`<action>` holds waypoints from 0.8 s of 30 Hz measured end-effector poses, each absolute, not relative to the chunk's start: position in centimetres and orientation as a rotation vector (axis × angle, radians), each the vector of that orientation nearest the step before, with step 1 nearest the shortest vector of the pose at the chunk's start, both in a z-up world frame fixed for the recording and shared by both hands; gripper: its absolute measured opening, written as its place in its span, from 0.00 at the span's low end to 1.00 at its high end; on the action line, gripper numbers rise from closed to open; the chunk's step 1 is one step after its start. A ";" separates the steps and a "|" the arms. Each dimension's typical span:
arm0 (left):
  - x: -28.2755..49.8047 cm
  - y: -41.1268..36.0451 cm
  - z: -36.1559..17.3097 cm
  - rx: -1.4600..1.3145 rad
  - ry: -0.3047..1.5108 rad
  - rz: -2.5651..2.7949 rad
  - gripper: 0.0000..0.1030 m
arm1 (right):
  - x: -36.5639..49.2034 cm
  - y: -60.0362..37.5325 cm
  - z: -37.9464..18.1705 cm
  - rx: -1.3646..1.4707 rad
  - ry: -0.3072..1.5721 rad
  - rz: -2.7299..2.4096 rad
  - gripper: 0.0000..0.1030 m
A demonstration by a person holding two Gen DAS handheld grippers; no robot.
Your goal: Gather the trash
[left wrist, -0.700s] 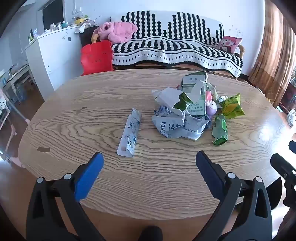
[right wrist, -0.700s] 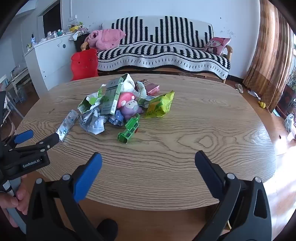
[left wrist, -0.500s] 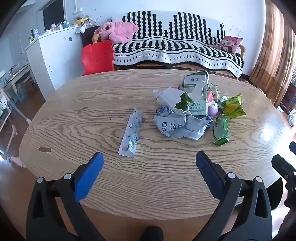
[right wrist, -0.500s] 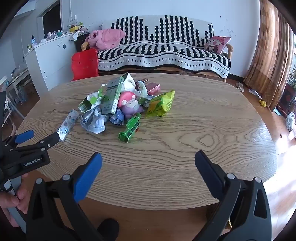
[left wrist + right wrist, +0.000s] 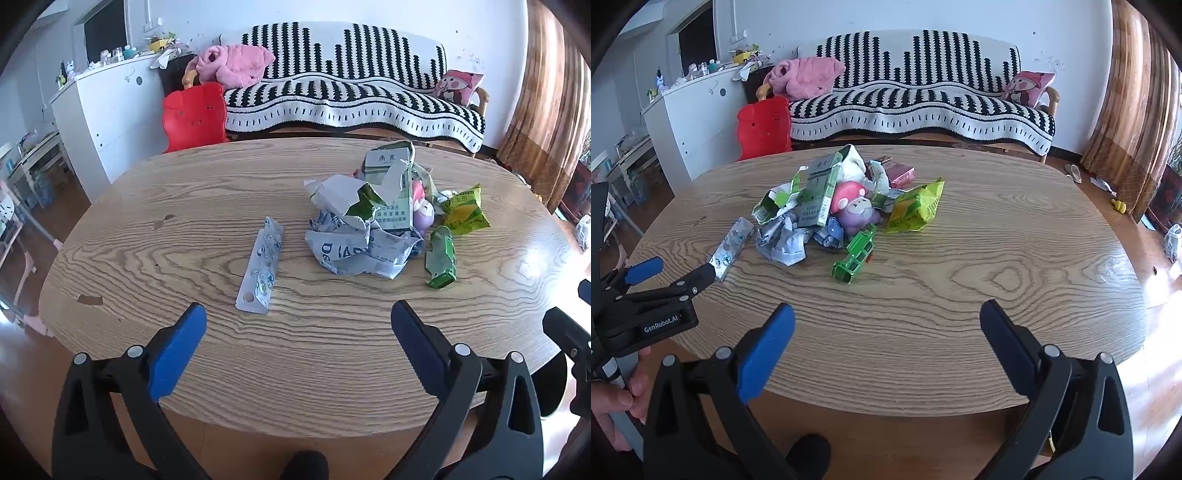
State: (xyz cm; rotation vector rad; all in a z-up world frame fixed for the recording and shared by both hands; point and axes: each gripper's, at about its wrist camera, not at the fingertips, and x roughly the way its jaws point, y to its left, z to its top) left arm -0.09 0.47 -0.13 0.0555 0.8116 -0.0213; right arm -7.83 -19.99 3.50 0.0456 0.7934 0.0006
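I am seeing a tan wood-grain tabletop (image 5: 207, 229). At its twelve o'clock a black-and-white striped sofa cover (image 5: 351, 85) is showing, with a pink blanket (image 5: 232, 64) and a red chair (image 5: 195, 114) at eleven. A silver-blue wrapper (image 5: 260, 266), green carton (image 5: 441, 258), yellow-green snack bag (image 5: 916, 208) and pink-capped purple toy (image 5: 855, 208) are glinting. My left hand-held gripper (image 5: 298, 325) is wearing blue pads on black.

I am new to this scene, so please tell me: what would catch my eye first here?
First the heap of trash in the middle of the oval wooden table, with a yellow-green snack bag at its right edge. Behind the table stands a black-and-white striped sofa.
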 end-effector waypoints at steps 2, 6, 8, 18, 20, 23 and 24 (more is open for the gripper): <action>-0.1 -0.1 0.0 0.061 0.811 -0.018 0.94 | -7.8 -19.8 3.5 0.044 0.795 0.003 0.94; -0.1 0.0 0.1 0.059 0.813 -0.017 0.94 | -7.8 -19.5 3.5 0.041 0.796 0.009 0.94; -0.1 0.0 0.1 0.059 0.810 -0.016 0.94 | -7.8 -19.5 3.5 0.043 0.797 0.009 0.94; 0.1 -0.2 0.2 0.061 0.810 -0.019 0.94 | -7.8 -19.3 3.5 0.044 0.798 0.016 0.94; 0.1 -0.2 0.2 0.063 0.809 -0.019 0.94 | -7.7 -19.4 3.4 0.045 0.799 0.018 0.94; 0.0 -0.2 0.1 0.061 0.810 -0.017 0.94 | -7.8 -19.4 3.5 0.046 0.800 0.020 0.94; 0.0 -0.1 0.1 0.060 0.810 -0.017 0.94 | -7.8 -19.4 3.5 0.046 0.799 0.019 0.94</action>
